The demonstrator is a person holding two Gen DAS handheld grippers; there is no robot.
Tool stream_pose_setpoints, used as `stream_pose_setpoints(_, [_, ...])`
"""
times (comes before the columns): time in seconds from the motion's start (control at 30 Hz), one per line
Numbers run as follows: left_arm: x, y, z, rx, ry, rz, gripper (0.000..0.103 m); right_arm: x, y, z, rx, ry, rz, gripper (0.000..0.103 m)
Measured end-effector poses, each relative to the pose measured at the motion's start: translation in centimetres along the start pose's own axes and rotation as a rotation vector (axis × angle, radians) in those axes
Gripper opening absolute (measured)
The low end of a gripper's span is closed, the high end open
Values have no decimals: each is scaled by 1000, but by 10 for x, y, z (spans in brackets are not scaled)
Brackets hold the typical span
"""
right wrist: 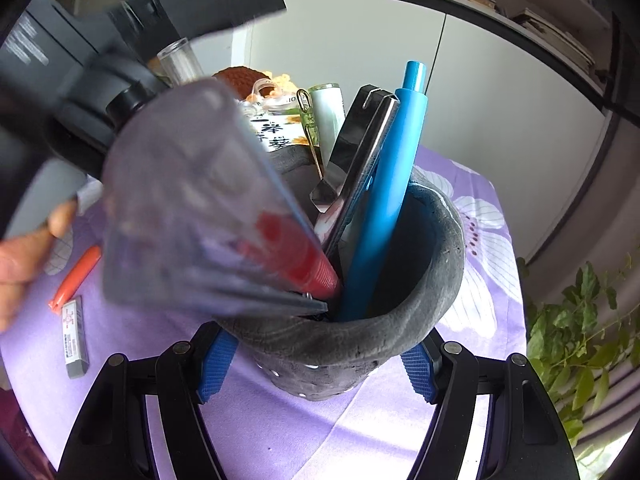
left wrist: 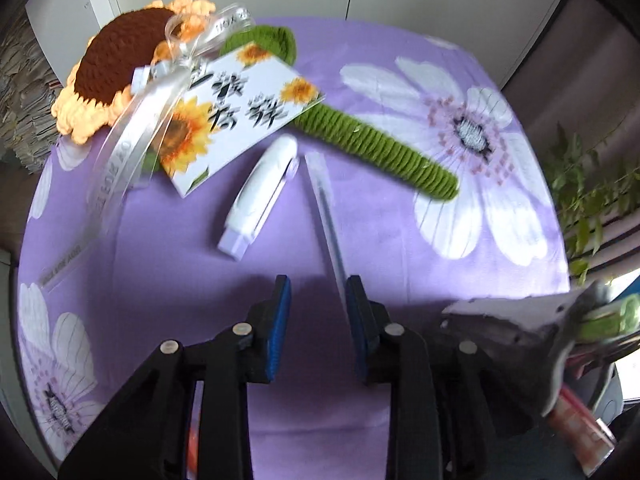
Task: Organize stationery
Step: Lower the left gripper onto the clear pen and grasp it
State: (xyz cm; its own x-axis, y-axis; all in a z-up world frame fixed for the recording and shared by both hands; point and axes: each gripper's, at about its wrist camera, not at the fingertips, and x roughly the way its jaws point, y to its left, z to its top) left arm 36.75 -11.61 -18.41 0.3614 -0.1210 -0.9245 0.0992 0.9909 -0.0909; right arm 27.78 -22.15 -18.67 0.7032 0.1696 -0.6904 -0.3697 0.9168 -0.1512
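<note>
Right tool clamped on the grey felt pen holder, blue pads pressed to both sides of its wall. Holder stands on the purple flowered surface. Inside the holder: blue pen, a black clip-like item, a red-ended piece, and a clear plastic ruler, blurred, leaning out toward the left. Left of the holder on the cloth: orange pen and a grey eraser, near each other. A hand shows at the left edge.

Left tool part open, nothing between the pads, pointing down at the surface. A clear pen lies just ahead, its near end touching or just beside the right-hand pad; cannot tell which. White correction tape just left of that pen. Beyond both, a crochet sunflower with green stem and a sunflower card tied on with ribbon. The holder shows blurred at the lower right.
</note>
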Motion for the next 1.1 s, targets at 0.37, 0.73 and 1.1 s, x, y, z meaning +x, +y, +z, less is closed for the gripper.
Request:
stream_pose_setpoints(0.37, [0,2,4,-37,5,-14,24,3,0,6,18,6,10,73])
stream_pose_setpoints(0.73, [12,-11,-2,59,5,47,7,5,-4,4,49,7,8,74])
stream_pose_setpoints(1.1, [-12,17,-56,55,54,-43,7,-6,-11,-4,49,-14,24,83])
